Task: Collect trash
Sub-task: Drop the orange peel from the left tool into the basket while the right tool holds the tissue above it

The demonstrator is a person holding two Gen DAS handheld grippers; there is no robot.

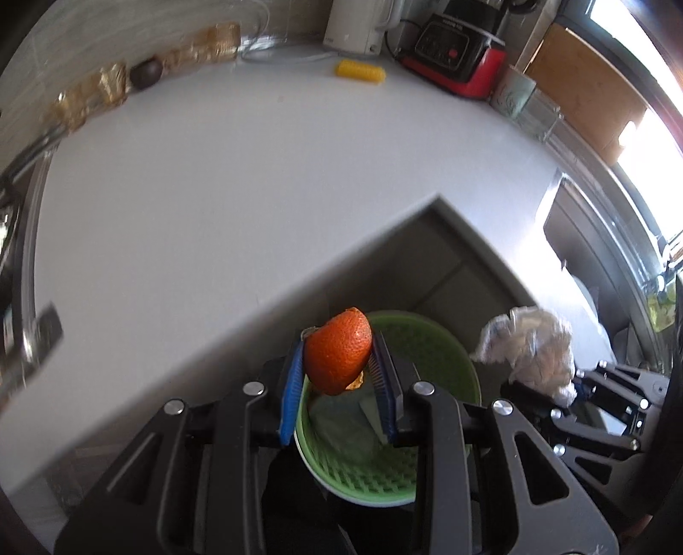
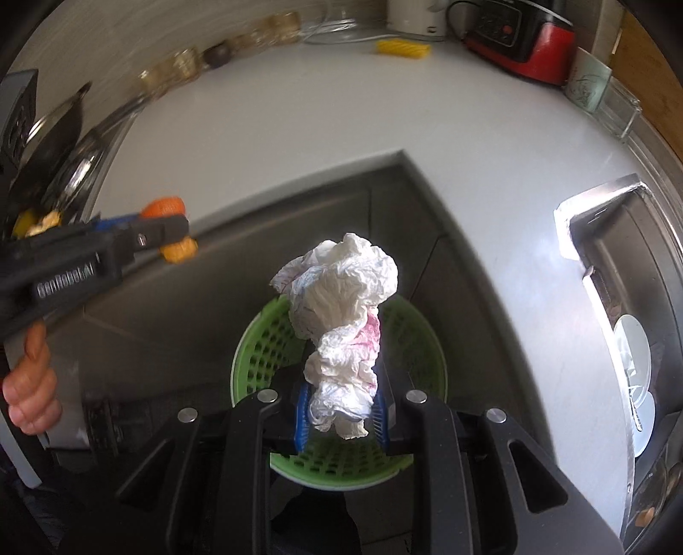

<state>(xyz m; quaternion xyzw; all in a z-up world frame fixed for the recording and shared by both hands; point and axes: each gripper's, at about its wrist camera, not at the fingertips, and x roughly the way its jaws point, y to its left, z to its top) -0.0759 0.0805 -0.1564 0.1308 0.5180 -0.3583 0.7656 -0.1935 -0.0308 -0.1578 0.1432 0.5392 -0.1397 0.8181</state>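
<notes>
the orange peel sits clamped between the blue fingers of the left gripper, held in the air above the green basket that stands below the table edge. the crumpled paper towel, stained pink on one side, is pinched low down by the right gripper, whose fingers close narrowly on it, directly over the same basket. both grippers point forward and downward, the left one to the left of the right, with a bare hand on its handle. on the white table's far side lie a yellow sponge, a red and black appliance and a white kettle; a sink with white plates is at the right.
</notes>
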